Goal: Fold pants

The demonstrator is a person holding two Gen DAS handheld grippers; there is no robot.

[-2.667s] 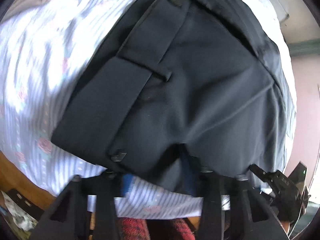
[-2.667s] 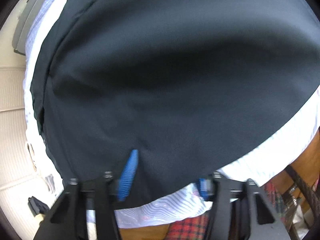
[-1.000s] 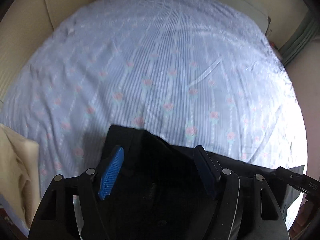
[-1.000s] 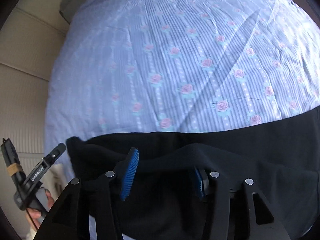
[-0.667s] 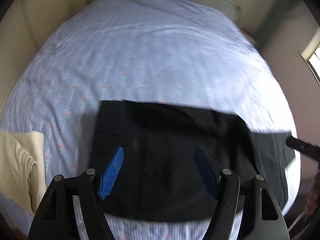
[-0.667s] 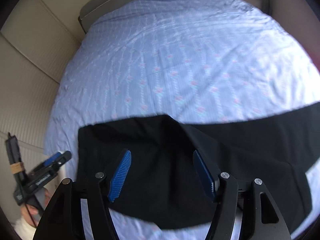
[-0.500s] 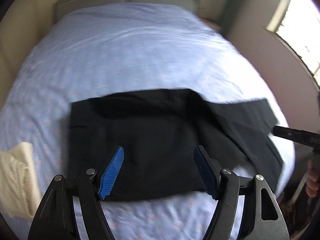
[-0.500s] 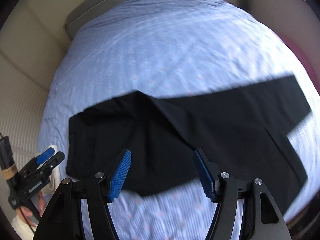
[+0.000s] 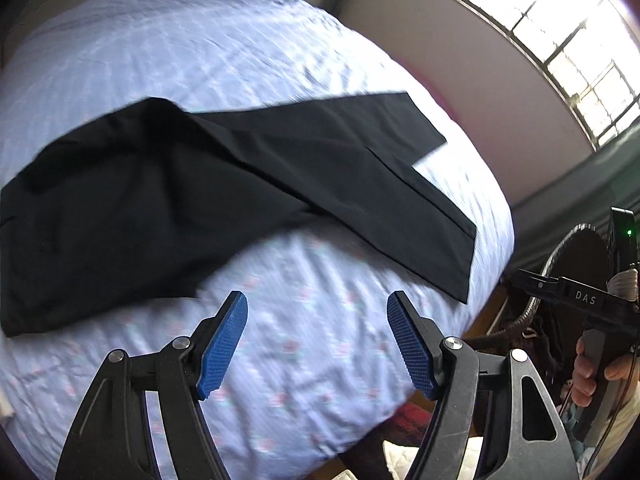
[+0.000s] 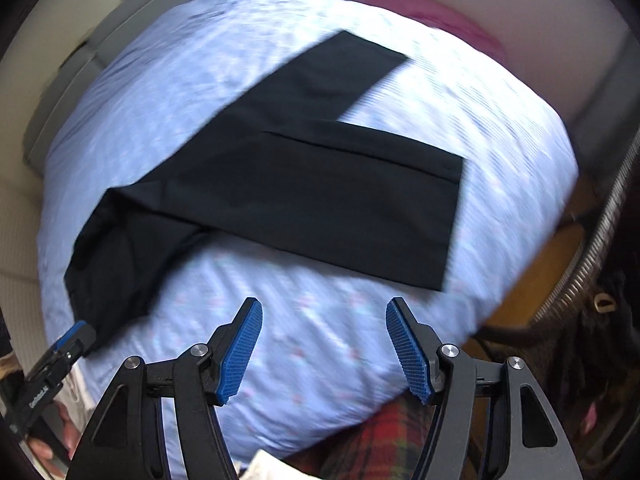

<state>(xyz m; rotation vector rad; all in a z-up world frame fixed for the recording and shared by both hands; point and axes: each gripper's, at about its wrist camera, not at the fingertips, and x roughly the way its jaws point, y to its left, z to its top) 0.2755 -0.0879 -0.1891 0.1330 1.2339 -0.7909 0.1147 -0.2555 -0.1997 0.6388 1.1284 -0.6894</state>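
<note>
Black pants point(image 9: 168, 192) lie spread on the bed, waist end to the left, two legs running right and splayed apart at the cuffs. They also show in the right wrist view point(image 10: 304, 184). My left gripper point(image 9: 318, 312) is open and empty, held above the bed in front of the pants. My right gripper point(image 10: 324, 316) is open and empty, also above the bed short of the pants. The right gripper's body point(image 9: 576, 300) shows at the right edge of the left wrist view; the left gripper's tip point(image 10: 72, 336) shows at the lower left of the right wrist view.
The bed has a light blue striped sheet with small pink roses point(image 9: 280, 360). A window point(image 9: 560, 40) is at the far right wall. The bed's near edge drops to a wooden floor point(image 10: 540, 272). A red plaid cloth point(image 10: 380, 440) sits below the grippers.
Both grippers let go of the pants, opened and pulled back and up from the bed. The pants now lie spread on the sheet, and both views have swung right toward the leg ends.
</note>
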